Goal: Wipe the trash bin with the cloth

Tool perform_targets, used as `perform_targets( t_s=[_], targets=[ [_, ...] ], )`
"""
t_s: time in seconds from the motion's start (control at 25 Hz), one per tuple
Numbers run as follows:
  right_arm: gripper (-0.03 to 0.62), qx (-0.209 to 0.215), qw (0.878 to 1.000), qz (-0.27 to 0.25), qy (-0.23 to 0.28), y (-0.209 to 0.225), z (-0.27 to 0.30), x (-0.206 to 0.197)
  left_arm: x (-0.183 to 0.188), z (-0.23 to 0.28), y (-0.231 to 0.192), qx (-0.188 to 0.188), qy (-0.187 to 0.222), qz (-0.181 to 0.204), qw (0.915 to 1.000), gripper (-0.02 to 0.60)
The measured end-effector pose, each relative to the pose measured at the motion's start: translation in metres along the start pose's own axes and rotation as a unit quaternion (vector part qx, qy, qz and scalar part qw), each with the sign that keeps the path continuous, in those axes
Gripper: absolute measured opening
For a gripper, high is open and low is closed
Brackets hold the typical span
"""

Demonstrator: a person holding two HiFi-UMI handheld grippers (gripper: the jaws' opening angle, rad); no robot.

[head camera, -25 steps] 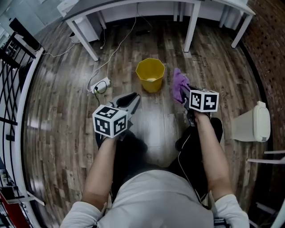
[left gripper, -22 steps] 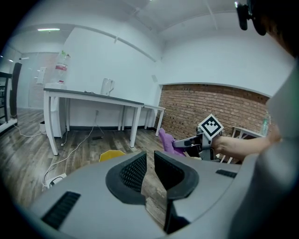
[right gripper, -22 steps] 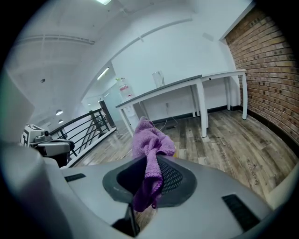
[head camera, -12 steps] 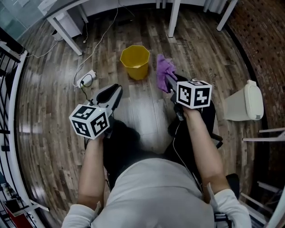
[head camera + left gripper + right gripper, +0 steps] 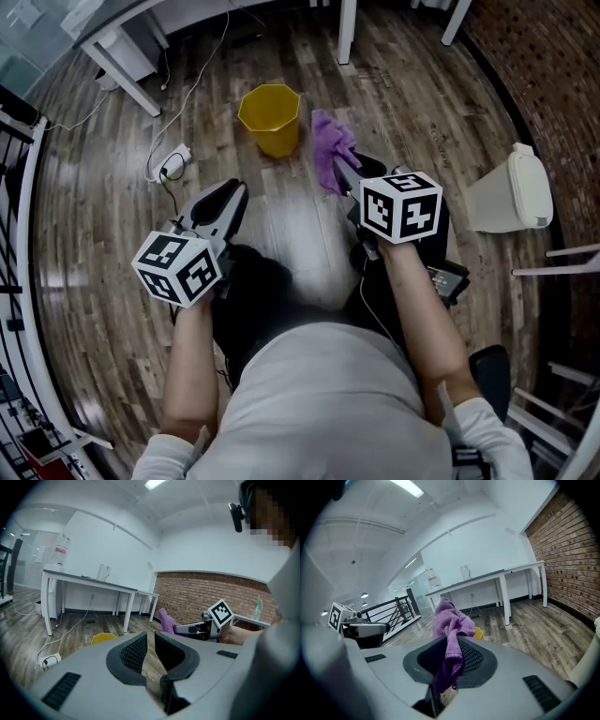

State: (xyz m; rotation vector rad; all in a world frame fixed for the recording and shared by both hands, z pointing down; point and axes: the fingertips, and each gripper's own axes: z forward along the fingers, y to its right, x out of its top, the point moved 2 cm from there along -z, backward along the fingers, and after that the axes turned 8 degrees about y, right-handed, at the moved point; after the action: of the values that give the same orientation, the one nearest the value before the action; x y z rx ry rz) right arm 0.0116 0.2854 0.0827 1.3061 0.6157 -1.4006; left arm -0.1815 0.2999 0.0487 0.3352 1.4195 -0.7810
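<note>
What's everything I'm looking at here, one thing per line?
bin: one, yellow, on the floor ahead
cloth: one, purple, clamped in the right gripper
lidded bin: one, white, floor at right
tables: at least two, white, far side
power strip: one, white, floor at left
railing: one, black and white, far left
left gripper: one, grey, jaws slightly apart, empty
right gripper: one, grey, shut on the cloth
arms: two, white-sleeved, behind the grippers

Dark wood planks cover the floor (image 5: 291, 225). White tables (image 5: 89, 580) stand by a white wall (image 5: 108, 545) (a plug strip (image 5: 174, 159) lies nearby). One wall is brick (image 5: 206, 592). Lights (image 5: 408, 487) shine above.
</note>
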Motion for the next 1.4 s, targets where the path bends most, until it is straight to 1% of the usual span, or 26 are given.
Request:
perform_targets(
  t_s=[0.16,0.4,0.68,1.0,1.16,1.4],
  targets=[
    [0.064,0.004,1.000,-0.018,0.014,-0.014,-0.007,-0.001,0.003,-0.007,0.000,0.004,0.012,-0.007,0.9999,0.051],
    [0.064,0.020,0.999,-0.031,0.017,-0.028,-0.018,-0.014,-0.001,-0.012,0.007,0.011,0.028,-0.035,0.9989,0.050],
    [0.064,0.027,0.999,-0.036,0.025,-0.036,-0.029,-0.029,-0.019,-0.024,0.015,0.014,0.018,-0.033,0.9992,0.050],
    [0.064,0.036,0.998,-0.040,0.036,-0.041,-0.038,-0.033,-0.019,-0.029,0.030,0.002,0.026,-0.024,0.9994,0.049],
    [0.064,0.035,0.998,-0.033,0.029,-0.037,-0.038,-0.037,-0.021,-0.027,0.035,-0.006,0.024,-0.023,0.9994,0.049],
    [0.063,0.034,0.998,-0.044,0.012,-0.036,-0.037,-0.044,-0.022,-0.028,0.030,-0.004,0.022,-0.028,0.9994,0.049]
  ],
)
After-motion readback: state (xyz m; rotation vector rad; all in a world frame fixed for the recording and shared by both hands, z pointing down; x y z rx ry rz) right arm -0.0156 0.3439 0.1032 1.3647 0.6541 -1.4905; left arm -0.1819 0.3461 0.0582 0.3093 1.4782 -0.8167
